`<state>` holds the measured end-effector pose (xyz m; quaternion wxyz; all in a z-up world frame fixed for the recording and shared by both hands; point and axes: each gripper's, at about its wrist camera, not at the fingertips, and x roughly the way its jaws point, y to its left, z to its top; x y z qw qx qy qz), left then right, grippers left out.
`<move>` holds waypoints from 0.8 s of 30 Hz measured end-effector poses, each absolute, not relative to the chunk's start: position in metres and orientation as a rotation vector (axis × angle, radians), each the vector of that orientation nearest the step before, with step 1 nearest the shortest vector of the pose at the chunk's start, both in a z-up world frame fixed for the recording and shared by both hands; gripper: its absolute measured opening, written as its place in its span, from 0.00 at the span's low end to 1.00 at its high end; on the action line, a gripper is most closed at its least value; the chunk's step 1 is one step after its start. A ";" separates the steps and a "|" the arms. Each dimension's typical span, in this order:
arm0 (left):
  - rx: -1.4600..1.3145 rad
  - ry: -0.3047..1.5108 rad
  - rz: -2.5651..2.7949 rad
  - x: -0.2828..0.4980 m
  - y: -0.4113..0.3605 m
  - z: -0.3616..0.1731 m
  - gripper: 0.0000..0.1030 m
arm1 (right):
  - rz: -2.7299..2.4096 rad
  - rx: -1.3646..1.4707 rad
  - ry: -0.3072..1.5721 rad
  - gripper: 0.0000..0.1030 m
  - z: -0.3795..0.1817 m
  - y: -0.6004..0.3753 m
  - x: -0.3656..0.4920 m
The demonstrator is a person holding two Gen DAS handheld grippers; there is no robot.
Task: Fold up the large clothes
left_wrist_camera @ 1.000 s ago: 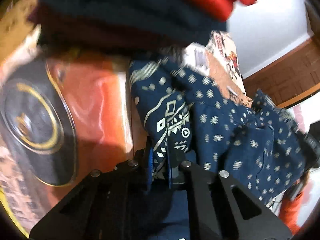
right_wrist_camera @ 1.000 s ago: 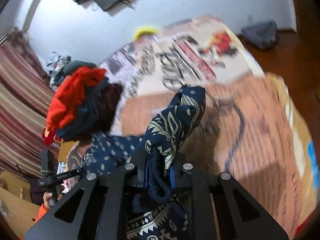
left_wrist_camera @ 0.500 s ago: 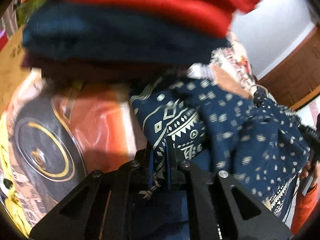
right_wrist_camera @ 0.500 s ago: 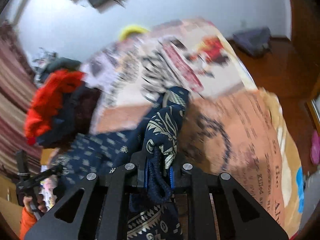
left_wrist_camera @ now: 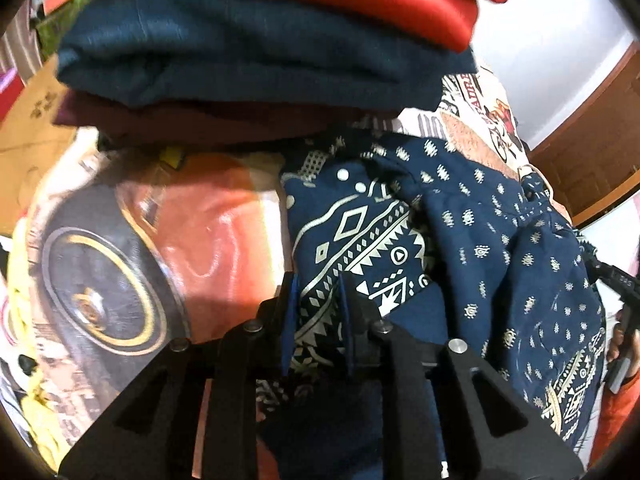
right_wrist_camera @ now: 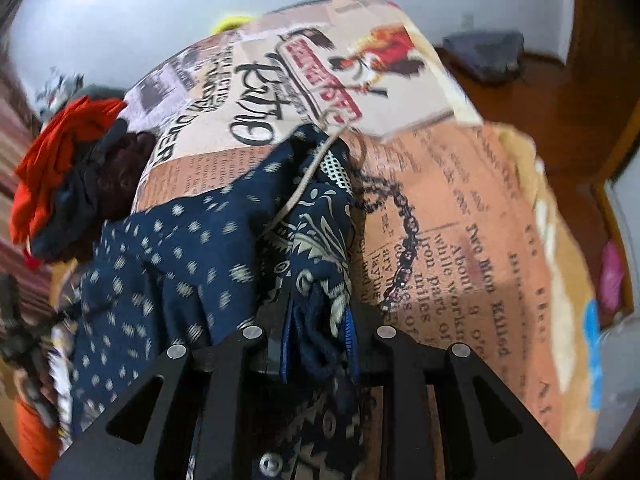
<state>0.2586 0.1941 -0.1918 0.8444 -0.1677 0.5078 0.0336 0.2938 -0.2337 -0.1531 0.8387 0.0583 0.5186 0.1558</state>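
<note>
While both jaws have just been opening, the left gripper [left_wrist_camera: 316, 316] and right gripper [right_wrist_camera: 318, 340] look to be letting go of the blue patterned garment [left_wrist_camera: 460, 240], still between them, on the bed [right_wrist_camera: 460, 220]. Next: pull back, smooth it.

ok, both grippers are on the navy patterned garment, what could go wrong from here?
1. Both the left gripper and right gripper have just been opening with the navy patterned garment between them; it may slump unevenly.
2. The stack of folded red, teal and maroon clothes sits close; the fabric could snag it.
</note>
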 end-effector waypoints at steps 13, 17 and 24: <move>-0.201 0.945 0.005 0.214 0.167 -0.116 0.24 | 0.334 0.081 0.930 0.41 -0.084 -0.241 0.229; -0.185 0.915 0.000 0.192 0.163 -0.101 0.40 | 0.321 0.023 0.879 0.43 -0.068 -0.239 0.206; -0.249 0.888 0.034 0.150 0.173 -0.099 0.51 | 0.340 0.051 0.874 0.60 -0.067 -0.246 0.174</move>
